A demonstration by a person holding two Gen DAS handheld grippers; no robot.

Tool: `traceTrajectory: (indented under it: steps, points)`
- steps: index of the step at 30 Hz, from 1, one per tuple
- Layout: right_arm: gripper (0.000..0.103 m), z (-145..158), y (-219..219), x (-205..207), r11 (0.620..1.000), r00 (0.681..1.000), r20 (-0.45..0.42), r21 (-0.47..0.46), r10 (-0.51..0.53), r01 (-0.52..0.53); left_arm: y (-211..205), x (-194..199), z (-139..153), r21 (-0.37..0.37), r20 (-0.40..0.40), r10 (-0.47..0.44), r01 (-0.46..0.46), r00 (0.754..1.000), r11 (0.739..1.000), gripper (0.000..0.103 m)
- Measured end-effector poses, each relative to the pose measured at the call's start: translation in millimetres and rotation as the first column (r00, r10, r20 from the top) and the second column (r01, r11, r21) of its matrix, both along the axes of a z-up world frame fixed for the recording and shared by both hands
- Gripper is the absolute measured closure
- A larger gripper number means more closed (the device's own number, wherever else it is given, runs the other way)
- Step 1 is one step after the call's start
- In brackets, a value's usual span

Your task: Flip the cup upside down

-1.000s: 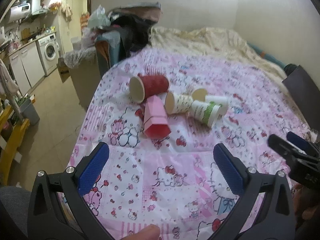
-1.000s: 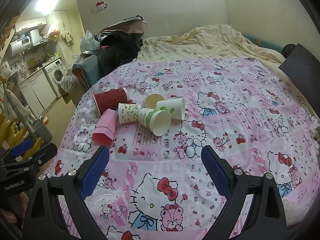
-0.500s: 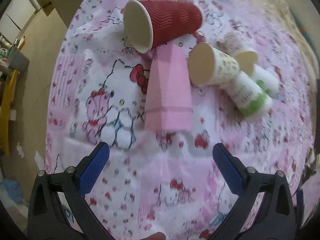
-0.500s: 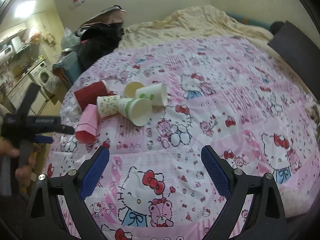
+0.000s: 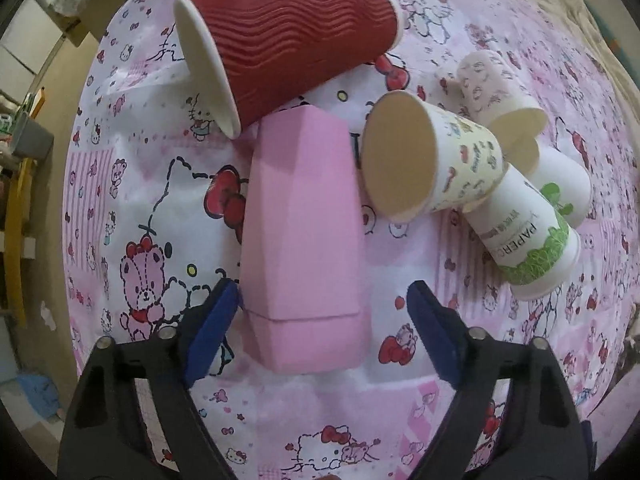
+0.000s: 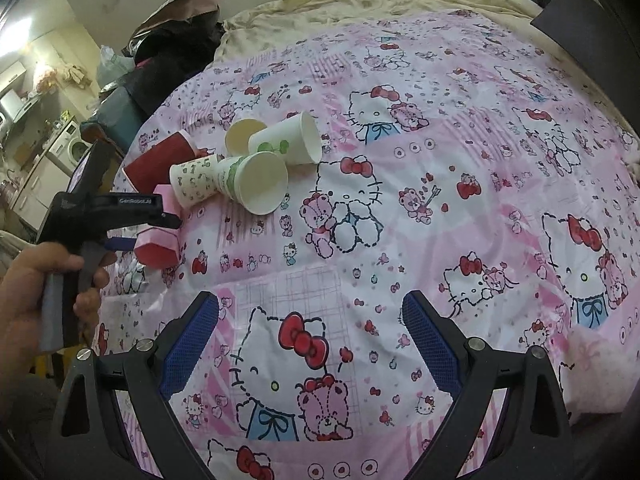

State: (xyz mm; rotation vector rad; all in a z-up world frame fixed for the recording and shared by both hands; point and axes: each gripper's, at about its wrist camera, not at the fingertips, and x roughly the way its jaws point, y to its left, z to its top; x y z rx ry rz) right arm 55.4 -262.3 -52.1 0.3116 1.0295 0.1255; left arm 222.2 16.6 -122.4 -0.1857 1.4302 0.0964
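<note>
Red cup (image 5: pixel 288 44) touching pink cup (image 5: pixel 304 236), patterned cup (image 5: pixel 432 160) beside

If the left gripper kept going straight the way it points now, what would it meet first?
The left gripper is open, its jaws standing either side of the wide end of the pink cup, which lies on its side on the bedsheet. Going straight on, it would probably meet that cup first; the red cup lies beyond.

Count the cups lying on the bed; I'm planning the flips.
6: pink cup between the left gripper's fingers, red cup, patterned cup, green-banded cup, green-leaf cup, and printed cup.
</note>
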Motion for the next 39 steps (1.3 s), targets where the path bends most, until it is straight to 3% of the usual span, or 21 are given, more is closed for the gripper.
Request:
traceTrajectory:
  steps: [1,9,23,31,39]
  points:
    - [0.008,0,0,0,1.000,1.000,-0.003,0.002,0.000,0.000,1,1,-1,0.004,-0.006,0.000,0.000,1.000,1.000,0.038]
    - [0.008,3,-2,1,1.000,1.000,0.006,-0.004,0.000,0.000,6,-9,7,-0.018,-0.011,0.011,-0.012,1.000,1.000,0.041]
    - [0.008,18,-9,-10,0.999,0.999,0.041,0.040,-0.018,0.016,-27,-124,46,-0.150,0.019,-0.012,0.015,1.000,0.989,0.043]
    - [0.008,22,-13,-16,0.999,0.998,0.053,0.049,-0.024,0.022,-68,-168,26,-0.209,-0.021,-0.062,0.057,0.998,0.976,0.043]
    - [0.008,21,-21,-15,0.998,0.998,0.045,0.057,-0.043,0.041,-80,-173,14,-0.195,-0.028,-0.077,0.070,0.997,0.978,0.041]
